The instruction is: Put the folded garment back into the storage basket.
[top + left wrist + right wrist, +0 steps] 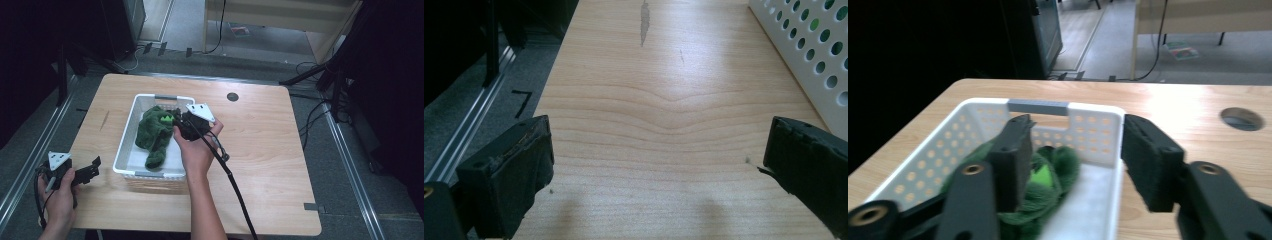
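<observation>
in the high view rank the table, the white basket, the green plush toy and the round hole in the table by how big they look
1. Table
2. White basket
3. Green plush toy, lying in the basket
4. Round hole, clearly the smallest

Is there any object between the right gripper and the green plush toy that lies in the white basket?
Nothing visible blocks it. The right gripper is above the near right wall of the white basket, jaws open and empty, and the green plush toy lies just below its left jaw with no other object between them.
</observation>
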Motion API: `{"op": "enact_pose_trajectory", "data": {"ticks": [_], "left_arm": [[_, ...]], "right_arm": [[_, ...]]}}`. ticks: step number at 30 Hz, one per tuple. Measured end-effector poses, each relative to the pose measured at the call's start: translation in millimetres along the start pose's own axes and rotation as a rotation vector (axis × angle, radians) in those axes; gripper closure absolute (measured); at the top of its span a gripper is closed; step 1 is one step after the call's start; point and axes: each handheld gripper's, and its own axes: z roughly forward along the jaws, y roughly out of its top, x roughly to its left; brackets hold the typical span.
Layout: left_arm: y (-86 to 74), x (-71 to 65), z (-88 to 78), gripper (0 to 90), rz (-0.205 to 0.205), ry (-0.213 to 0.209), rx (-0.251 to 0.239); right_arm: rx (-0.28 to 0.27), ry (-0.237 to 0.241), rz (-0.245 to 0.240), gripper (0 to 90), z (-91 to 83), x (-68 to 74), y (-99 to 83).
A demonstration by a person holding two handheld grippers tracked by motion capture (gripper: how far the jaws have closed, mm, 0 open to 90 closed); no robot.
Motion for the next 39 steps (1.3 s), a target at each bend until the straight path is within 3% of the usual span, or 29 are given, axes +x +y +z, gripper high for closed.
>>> {"op": "enact_pose_trajectory", "data": {"ticks": [6, 9, 10, 13, 16, 25, 39], "left_arm": [[0.0, -0.1, 0.0, 0.8, 0.004, 0.002, 0.0], [0.0, -0.3, 0.1, 0.8, 0.005, 0.003, -0.001], [0.0, -0.2, 0.1, 0.8, 0.006, 0.002, -0.001], [0.0, -0.7, 0.2, 0.8, 0.005, 0.005, -0.003], [-0.1, -1.3, 0.1, 0.8, 0.006, 0.006, -0.003], [0.0, -1.2, 0.0, 0.8, 0.009, 0.006, 0.0], [0.0, -1.6, -0.1, 0.8, 0.012, 0.006, 0.001]], "right_arm": [[-0.029, -0.054, -0.054, 20.9, -9.2, -22.2, -4.8], [0.026, -0.06, -0.039, 15.2, -13.8, -35.5, -7.2], [0.017, -0.057, -0.04, 14.0, -15.4, -39.6, -8.6], [0.014, -0.057, -0.032, 12.6, -22.2, -51.5, -11.9], [0.002, -0.091, -0.034, 11.2, -30.7, -65.2, -16.2], [0.003, -0.094, -0.024, 0.0, -50.1, -95.3, -24.9], [0.014, -0.181, -0.007, 0.0, -79.5, -145.8, -43.1]]}}
